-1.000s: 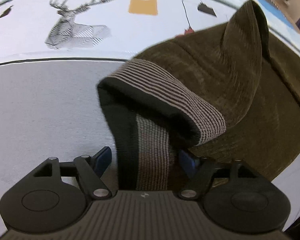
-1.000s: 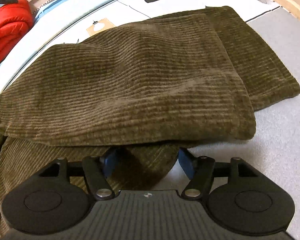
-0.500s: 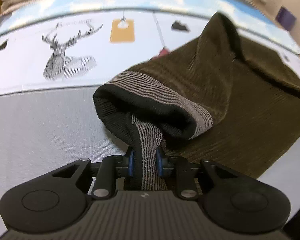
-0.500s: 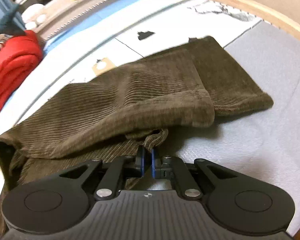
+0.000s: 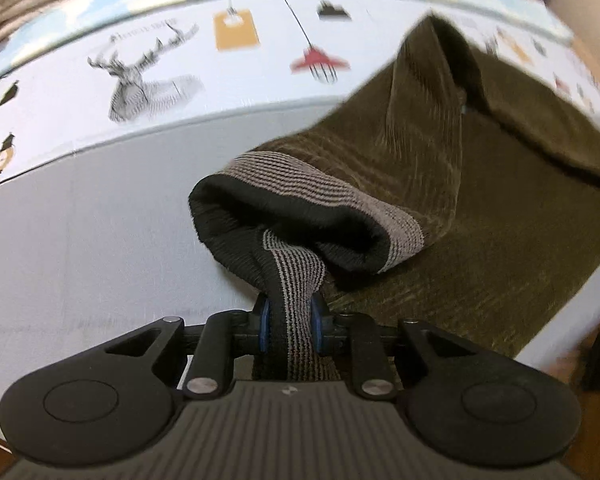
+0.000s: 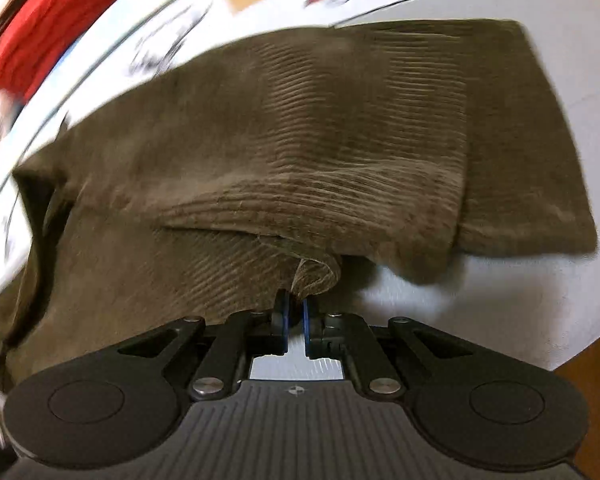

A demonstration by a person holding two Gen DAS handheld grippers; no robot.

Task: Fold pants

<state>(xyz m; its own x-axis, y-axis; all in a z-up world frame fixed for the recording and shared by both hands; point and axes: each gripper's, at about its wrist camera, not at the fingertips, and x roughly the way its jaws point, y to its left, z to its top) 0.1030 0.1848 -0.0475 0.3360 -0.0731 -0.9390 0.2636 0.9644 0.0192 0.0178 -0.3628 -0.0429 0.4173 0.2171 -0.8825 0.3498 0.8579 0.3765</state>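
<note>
Pants point(image 6: 300, 140) pinched over a grey sheet point(image 5: 80, 240)
Left gripper point(image 5: 289, 322) clamps the waistband point(image 5: 296, 276); right gripper point(image 6: 295, 314) nips corduroy; printed cloth point(image 5: 140, 72), red bundle point(image 6: 52, 20) behind.

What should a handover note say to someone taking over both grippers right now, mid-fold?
Left gripper: shut on the striped waistband of the pants, which is raised off the bed.
Right gripper: shut on a bunched edge of the pants at their near side.
Pants: brown corduroy, lying on the grey and printed bed cover, one leg layer already over the other.
Done: both ends gripped and lifted.
Left: likely carry the gripped edges across to make the next fold, release, then smooth.
</note>
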